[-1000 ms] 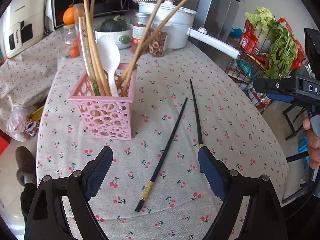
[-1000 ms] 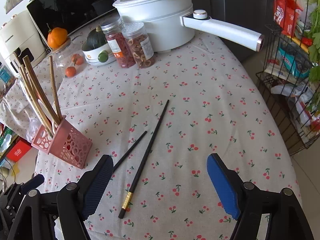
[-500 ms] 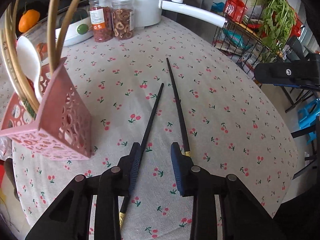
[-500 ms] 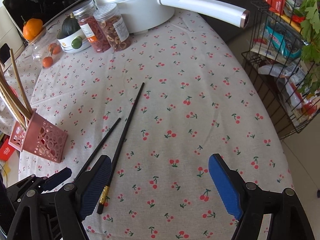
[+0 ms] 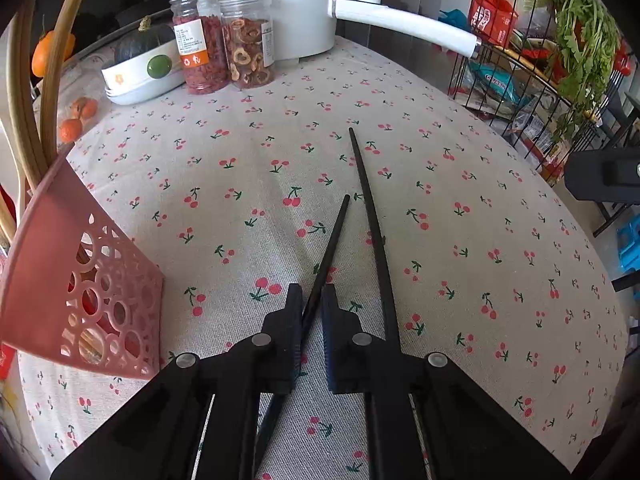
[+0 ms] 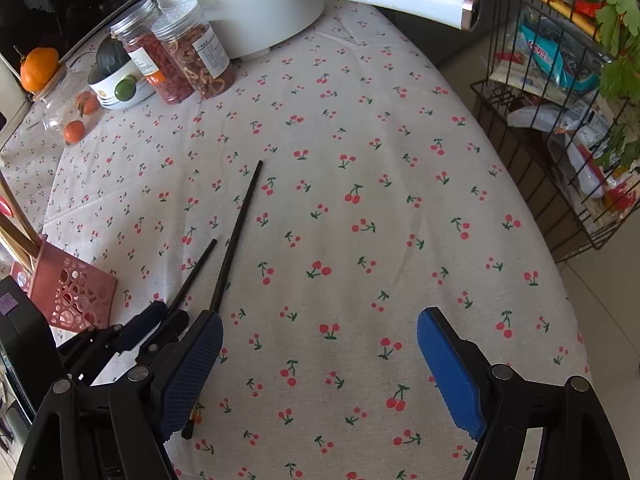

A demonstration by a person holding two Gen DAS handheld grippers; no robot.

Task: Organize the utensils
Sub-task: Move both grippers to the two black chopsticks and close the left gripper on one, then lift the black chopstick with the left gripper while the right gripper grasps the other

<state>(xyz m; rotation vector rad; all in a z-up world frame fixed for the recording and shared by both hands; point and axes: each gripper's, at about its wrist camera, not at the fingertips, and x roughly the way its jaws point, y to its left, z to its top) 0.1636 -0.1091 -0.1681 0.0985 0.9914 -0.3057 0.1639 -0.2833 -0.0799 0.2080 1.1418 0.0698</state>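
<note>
**A:** Starting closest in, what does the left gripper (image 5: 310, 308) have?

**B:** Its jaws are nearly together around the shorter-looking black chopstick (image 5: 332, 240), low on the cherry-print tablecloth (image 5: 460, 184). I can't tell whether the stick has lifted off the cloth. The second black chopstick (image 5: 370, 208) lies just beside it on the right, free.

**A:** And the right gripper (image 6: 320, 344)?

**B:** Jaws wide, holding nothing, hovering over the cloth with that second chopstick (image 6: 236, 236) running past its left pad.

**A:** So how far along?

**B:** I'd judge about midway. The pink basket (image 5: 100, 292) to the left already holds wooden chopsticks (image 5: 52, 80); both black ones are yet to go in.

**A:** Farther back?

**B:** Two lidded jars (image 5: 224, 36) of dried reddish pieces and rings, a white bowl (image 5: 140, 76) with a dark squash in it, then the white pot (image 5: 280, 8), lid on, contents hidden. A wire rack (image 5: 532, 92) of greens and packets stands off the table's right side.
</note>
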